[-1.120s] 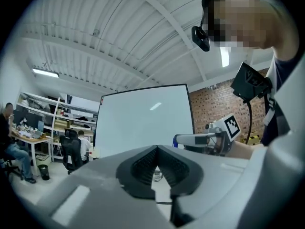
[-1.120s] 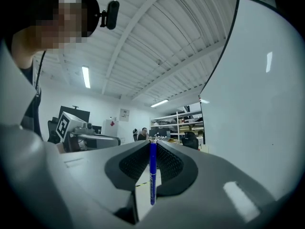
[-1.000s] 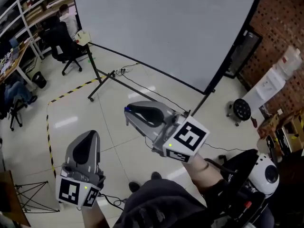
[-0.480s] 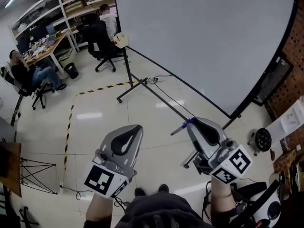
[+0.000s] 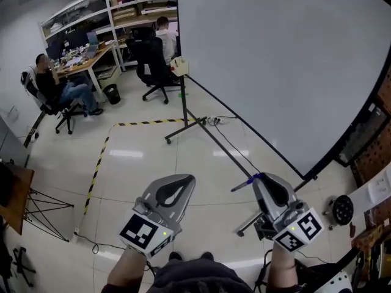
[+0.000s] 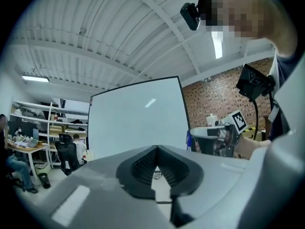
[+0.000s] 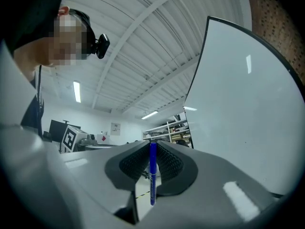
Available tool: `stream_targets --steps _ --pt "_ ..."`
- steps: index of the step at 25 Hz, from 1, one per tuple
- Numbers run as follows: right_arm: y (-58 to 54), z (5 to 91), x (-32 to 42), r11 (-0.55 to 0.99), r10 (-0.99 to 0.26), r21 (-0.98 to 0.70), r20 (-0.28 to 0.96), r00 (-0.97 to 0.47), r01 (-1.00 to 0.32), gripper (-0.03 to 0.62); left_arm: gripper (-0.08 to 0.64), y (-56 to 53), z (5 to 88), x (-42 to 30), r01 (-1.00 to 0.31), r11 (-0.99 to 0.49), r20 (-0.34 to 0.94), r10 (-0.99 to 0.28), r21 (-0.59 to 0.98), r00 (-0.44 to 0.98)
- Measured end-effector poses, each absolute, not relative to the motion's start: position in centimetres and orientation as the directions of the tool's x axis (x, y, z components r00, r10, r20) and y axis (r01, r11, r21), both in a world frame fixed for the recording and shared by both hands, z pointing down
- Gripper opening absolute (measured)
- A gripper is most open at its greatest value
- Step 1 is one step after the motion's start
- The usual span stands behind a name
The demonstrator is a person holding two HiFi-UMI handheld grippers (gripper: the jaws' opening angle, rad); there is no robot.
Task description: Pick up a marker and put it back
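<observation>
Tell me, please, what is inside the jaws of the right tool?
A blue marker, gripped between the jaws of the right tool. In the head view only one end sticks out; the tool covers the rest.

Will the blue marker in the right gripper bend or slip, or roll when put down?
Probably stiff: the blue marker looks straight in the right hand-held gripper. Slim, so likely light. Its round, smooth body may roll or slip.

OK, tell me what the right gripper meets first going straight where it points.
Likely nothing near: right gripper, holding the marker, aims just past the whiteboard edge toward the far shelves.
</observation>
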State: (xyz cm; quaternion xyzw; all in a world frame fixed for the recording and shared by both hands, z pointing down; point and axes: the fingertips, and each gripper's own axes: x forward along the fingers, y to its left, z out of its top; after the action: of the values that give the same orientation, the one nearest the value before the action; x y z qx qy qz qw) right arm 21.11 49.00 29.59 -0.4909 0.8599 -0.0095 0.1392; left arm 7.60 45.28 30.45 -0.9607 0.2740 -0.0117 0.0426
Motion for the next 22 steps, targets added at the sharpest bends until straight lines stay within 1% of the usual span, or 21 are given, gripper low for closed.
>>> stream_targets --steps 7,9,14,22 --pt "47.7 30.5 18.7 0.525 -0.844 -0.153 -0.218 -0.489 -0.838 0.041 0.006 45.4 33.1 5.0 -0.517 -0.851 0.079 -0.524 -0.098 0.848" --pt "47.1 30.6 18.5 0.517 -0.849 -0.137 -0.207 -0.487 -0.845 0.041 0.006 44.7 33.2 4.5 -0.533 -0.84 0.069 -0.54 -0.099 0.839" --pt "45.3 30.6 18.8 0.515 -0.85 -0.062 -0.166 -0.5 -0.855 0.041 0.006 42.1 32.4 4.3 -0.59 -0.806 0.024 -0.591 -0.043 0.806" --pt "41.1 30.5 18.7 0.555 -0.827 -0.07 -0.159 -0.54 -0.829 0.041 0.006 37.9 31.7 5.0 -0.604 -0.793 0.012 -0.607 -0.075 0.795"
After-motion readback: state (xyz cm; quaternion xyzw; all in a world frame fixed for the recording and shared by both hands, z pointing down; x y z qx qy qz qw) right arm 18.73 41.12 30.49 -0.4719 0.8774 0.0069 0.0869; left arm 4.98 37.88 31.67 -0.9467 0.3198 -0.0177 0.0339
